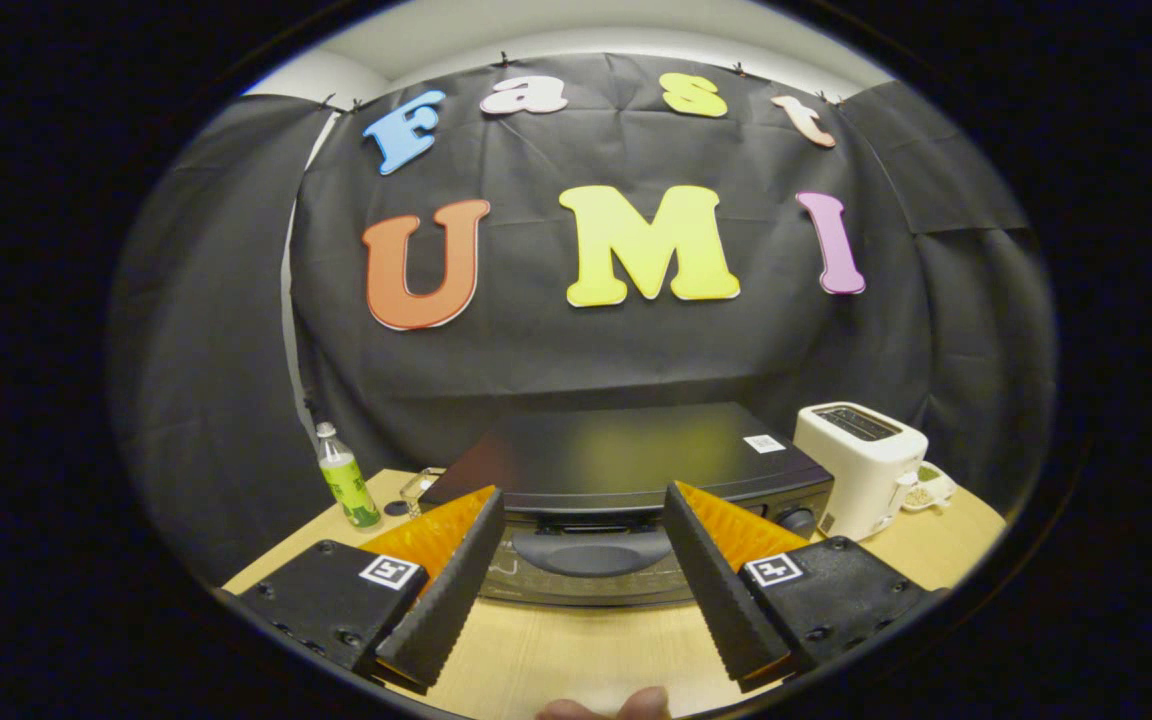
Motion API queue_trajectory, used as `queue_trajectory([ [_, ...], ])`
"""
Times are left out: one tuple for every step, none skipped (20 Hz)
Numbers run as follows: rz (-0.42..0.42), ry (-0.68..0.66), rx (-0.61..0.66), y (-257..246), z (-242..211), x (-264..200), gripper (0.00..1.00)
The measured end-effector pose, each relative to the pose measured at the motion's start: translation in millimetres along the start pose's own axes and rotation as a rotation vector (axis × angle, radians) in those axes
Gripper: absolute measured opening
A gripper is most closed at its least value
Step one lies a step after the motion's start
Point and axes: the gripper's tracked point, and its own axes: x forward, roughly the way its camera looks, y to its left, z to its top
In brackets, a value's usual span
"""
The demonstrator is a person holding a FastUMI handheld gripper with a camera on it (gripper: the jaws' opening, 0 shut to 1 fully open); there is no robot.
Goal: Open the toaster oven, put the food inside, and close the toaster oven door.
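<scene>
The toaster oven (626, 470) is sitting near the back edge of the desk (576, 650), and its door is closed. The hand-held gripper (584, 520) is hanging just in front of it with its fingers spread wide apart and holding nothing. The door handle (591, 553) is showing right between the two fingers, a little beyond their tips. It looks like the first step, opening the door, is just getting started. Next, the fingers probably need to go forward and down, catch that handle, and pull the door open gently. The food for the oven is not something I can pick out here. A white toaster (861, 465) is standing by the right edge of the desk, with a small dish (928, 490) behind it holding something too small to tell. A bottle (346, 480) with green drink is standing near the left back corner.
</scene>
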Motion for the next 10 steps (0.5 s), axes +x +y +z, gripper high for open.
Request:
queue_trajectory([
  [-0.012,-0.002,-0.008,-2.0,-2.5,6.4,1.0],
  [-0.024,-0.005,-0.012,-5.1,-3.7,11.2,1.0],
  [-0.031,-0.004,-0.009,-8.0,-7.3,16.9,1.0],
  [-0.032,0.014,0.0,-9.7,-15.7,22.4,1.0],
  [-0.035,0.031,0.011,-12.6,-23.7,26.6,1.0],
  [-0.053,0.057,0.021,-20.2,-33.6,29.8,1.0],
  [-0.05,0.023,0.011,-20.1,-30.8,29.6,1.0],
  [-0.06,0.04,-0.007,-20.6,-33.9,28.8,1.0],
  [-0.065,0.036,-0.052,-18.8,-35.3,27.9,1.0],
  [-0.069,0.045,-0.069,-20.1,-38.9,28.2,1.0],
])
